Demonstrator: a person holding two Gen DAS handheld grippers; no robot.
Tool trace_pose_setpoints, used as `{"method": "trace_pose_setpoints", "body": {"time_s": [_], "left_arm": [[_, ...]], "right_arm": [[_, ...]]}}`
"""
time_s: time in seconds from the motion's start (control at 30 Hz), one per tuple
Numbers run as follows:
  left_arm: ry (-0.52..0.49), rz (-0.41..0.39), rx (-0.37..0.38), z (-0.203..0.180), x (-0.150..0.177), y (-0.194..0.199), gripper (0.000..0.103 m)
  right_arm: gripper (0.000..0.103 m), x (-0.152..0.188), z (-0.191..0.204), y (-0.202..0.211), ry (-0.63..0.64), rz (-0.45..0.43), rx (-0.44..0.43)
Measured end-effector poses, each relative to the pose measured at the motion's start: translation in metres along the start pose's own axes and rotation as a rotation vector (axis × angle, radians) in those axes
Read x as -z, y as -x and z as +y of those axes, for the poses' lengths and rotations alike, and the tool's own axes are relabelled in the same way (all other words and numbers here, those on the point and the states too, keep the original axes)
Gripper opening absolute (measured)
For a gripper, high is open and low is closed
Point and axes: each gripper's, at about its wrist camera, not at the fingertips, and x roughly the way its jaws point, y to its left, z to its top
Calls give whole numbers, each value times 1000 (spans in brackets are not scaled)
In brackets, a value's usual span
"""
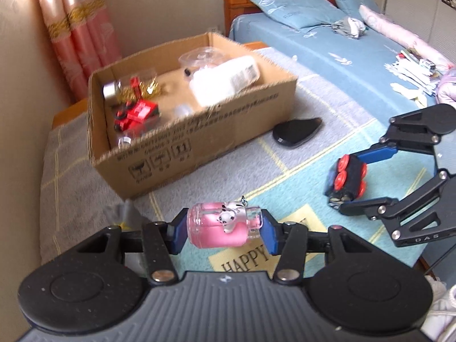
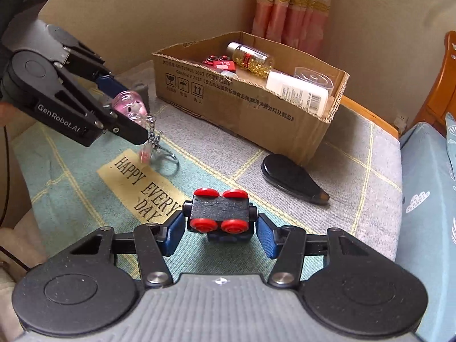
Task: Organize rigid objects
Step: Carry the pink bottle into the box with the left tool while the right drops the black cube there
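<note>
My left gripper (image 1: 221, 229) is shut on a pink keychain bottle (image 1: 219, 228) with a small dog charm, held above the mat; it also shows in the right wrist view (image 2: 129, 105), its chain and ring hanging down. My right gripper (image 2: 219, 229) has its pads around a black toy train car with red wheels (image 2: 219, 213), touching both ends; the car also shows in the left wrist view (image 1: 346, 181). A cardboard box (image 1: 216, 139) holds a white bottle (image 1: 225, 79), a capsule jar (image 2: 252, 57) and red toys (image 1: 136, 112).
A black teardrop-shaped case (image 1: 296, 131) lies on the mat beside the box's right end. The mat (image 2: 142, 179) reads "HAPPY EVERY DAY". A bed with blue sheets (image 1: 342, 57) lies to the right, a pink curtain (image 1: 82, 37) behind the box.
</note>
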Motion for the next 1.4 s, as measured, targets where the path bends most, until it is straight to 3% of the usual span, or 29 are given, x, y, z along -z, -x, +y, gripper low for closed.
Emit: {"method": "trace_pose_setpoints", "body": {"time_s": [0.37, 0.7, 0.97, 1.13, 1.3, 1.37, 1.4], "left_arm": [[-68, -71, 18, -6, -35, 32, 50], [-153, -192, 4, -7, -103, 53, 50], [-155, -146, -22, 0, -134, 12, 50], [-136, -87, -18, 5, -129, -18, 51], [-105, -91, -5, 10, -119, -22, 52], [-96, -91, 2, 10, -116, -20, 58], [-89, -96, 4, 11, -114, -18, 70]], "right_arm": [[59, -17, -13, 19, -2, -51, -27], [59, -25, -20, 31, -1, -89, -12], [59, -32, -25, 38, 11, -113, 7], [59, -35, -25, 40, 18, -120, 17], [59, -37, -28, 42, 13, -126, 17], [59, -38, -29, 41, 11, -128, 17], [59, -40, -30, 41, 10, -130, 16]]}}
